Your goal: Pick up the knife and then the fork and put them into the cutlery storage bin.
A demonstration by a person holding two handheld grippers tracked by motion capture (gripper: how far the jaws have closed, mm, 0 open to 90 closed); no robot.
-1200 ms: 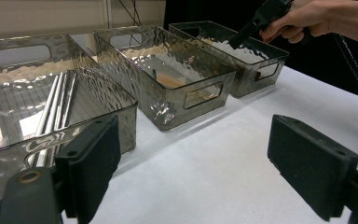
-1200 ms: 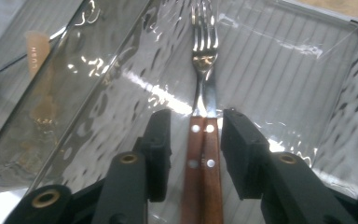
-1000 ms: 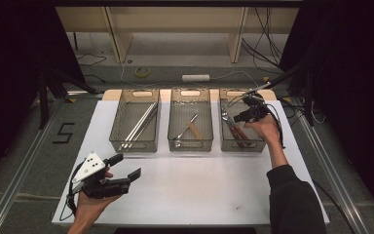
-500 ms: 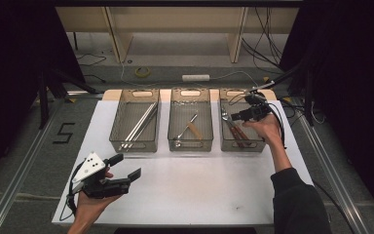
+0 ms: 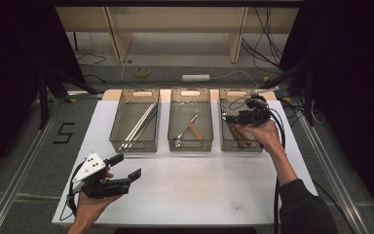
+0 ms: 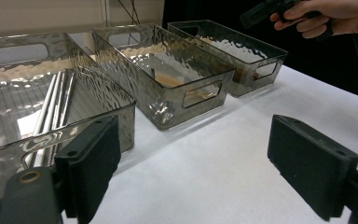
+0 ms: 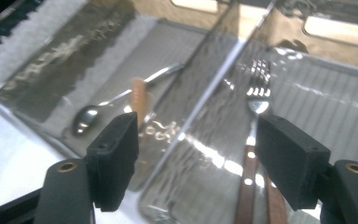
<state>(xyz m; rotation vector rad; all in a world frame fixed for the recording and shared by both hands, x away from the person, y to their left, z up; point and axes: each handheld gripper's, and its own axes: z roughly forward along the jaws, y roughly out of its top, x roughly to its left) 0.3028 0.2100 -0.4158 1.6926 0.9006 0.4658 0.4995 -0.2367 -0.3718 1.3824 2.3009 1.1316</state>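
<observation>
Counter (image 5: 185,190) carries three clear bins. Right bin (image 5: 225,131), at 1 o'clock, holds a wooden-handled fork (image 7: 254,140). Right gripper (image 5: 233,118) hovers above it, jaws just opened wide, nothing between. Left gripper (image 5: 126,168), 7 o'clock: jaws wide, empty.

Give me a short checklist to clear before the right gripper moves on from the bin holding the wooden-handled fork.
1. Right gripper jaws have just been opening, nothing between them: ok.
2. Wooden-handled metal fork lies flat inside the right-hand clear ribbed plastic bin: ok.
3. Right gripper is above the bin's rim, not touching it: cannot tell.
4. Left gripper is open and empty over the white tabletop: ok.
5. Metal spoon in the middle clear bin is apart from the fork: ok.
</observation>
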